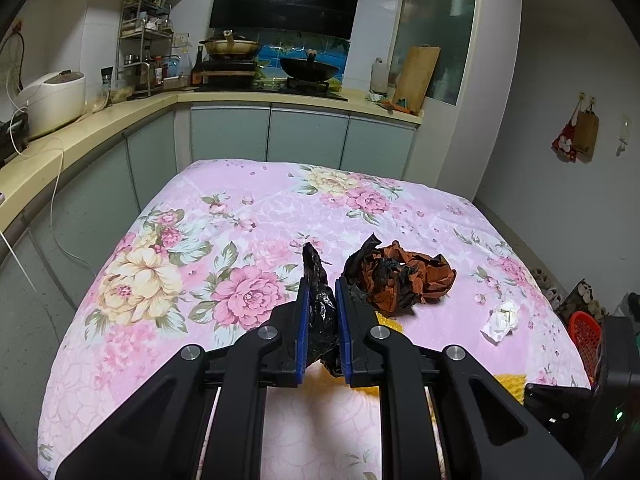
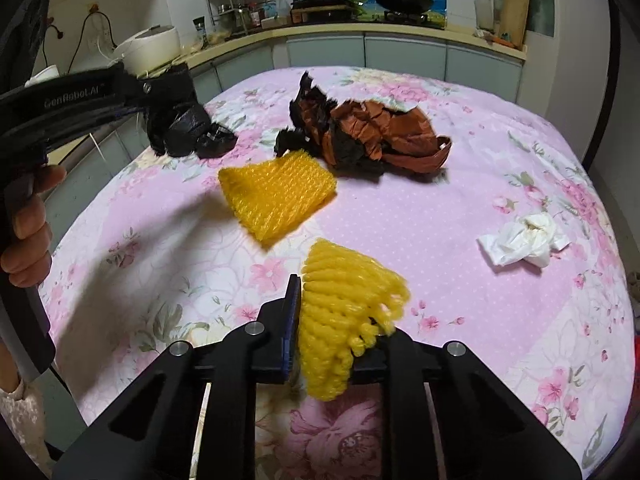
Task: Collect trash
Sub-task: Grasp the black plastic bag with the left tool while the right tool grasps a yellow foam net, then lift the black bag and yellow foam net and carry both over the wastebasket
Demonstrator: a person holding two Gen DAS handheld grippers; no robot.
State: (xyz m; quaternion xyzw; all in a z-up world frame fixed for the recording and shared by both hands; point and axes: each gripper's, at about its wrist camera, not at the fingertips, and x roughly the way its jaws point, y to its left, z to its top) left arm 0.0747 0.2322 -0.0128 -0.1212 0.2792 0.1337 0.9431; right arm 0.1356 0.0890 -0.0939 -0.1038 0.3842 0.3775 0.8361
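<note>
Mid-collection: the left gripper (image 1: 322, 292) pinches a crumpled black plastic bag (image 1: 320, 304) above the floral pink tablecloth (image 1: 240, 208); the right gripper (image 2: 340, 312) clamps a yellow foam fruit net (image 2: 344, 312) (its twin (image 2: 276, 196) lies loose). Next, probably bagging the net

The cloth (image 1: 248, 216) was pink with large pink, cream and pale green flowers. The bag (image 1: 320, 308) was glossy black between blue pads (image 1: 303, 320) on the black left gripper (image 1: 321, 286). The wrapper (image 2: 384, 136) was rust-orange with black patches. Both foam nets (image 2: 276, 200) (image 2: 344, 320) were bright yellow. The tissue (image 2: 524, 240) was white with a faint brown stain. The cabinets (image 1: 304, 136) were grey-green under a beige counter (image 1: 100, 124).
</note>
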